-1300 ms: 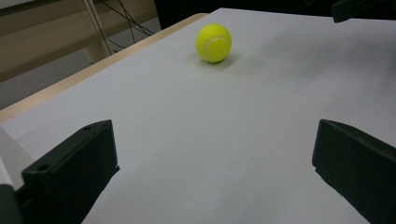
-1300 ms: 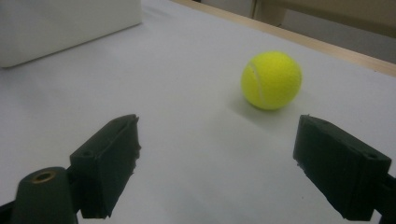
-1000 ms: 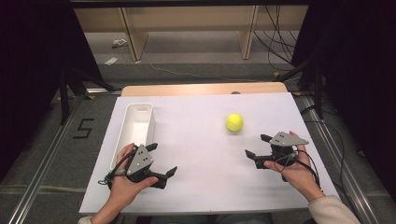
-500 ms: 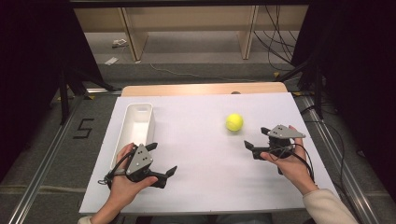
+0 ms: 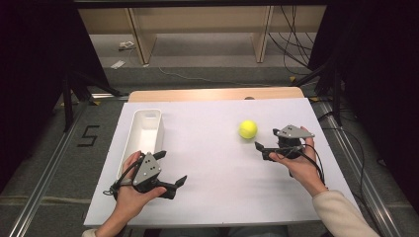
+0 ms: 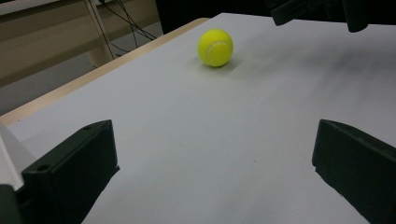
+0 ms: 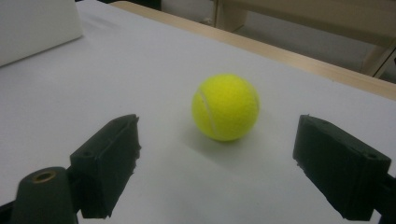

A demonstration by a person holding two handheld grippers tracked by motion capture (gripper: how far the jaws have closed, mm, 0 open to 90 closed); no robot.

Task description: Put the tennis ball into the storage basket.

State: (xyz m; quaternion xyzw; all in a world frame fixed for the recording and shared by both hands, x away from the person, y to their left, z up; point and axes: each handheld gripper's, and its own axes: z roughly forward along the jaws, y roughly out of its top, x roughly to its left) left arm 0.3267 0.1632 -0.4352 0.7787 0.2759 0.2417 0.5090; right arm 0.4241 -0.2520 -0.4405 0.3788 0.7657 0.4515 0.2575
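A yellow tennis ball (image 5: 247,129) sits on the white surface (image 5: 222,168), right of centre and toward the far edge, untouched and resting on its own shadow. Just beside it, on its right and a little nearer the person, the right gripper (image 5: 267,140) hovers low with its two black jaws spread wide and pointed at the ball; seen from the right gripper view, the ball (image 7: 225,107) lies ahead of the gap between the jaws, not yet between them. The right hand (image 5: 296,165) wraps the tool from below, its cable looping over the wrist. Well apart, at the near left, the left gripper (image 5: 173,170) is held in the left hand (image 5: 131,195) with its jaws also parted and holding nothing, aimed across the surface; its own view takes in the ball (image 6: 215,47) in the distance. A white rectangular bin (image 5: 143,136) stands along the left side, just beyond the left hand.
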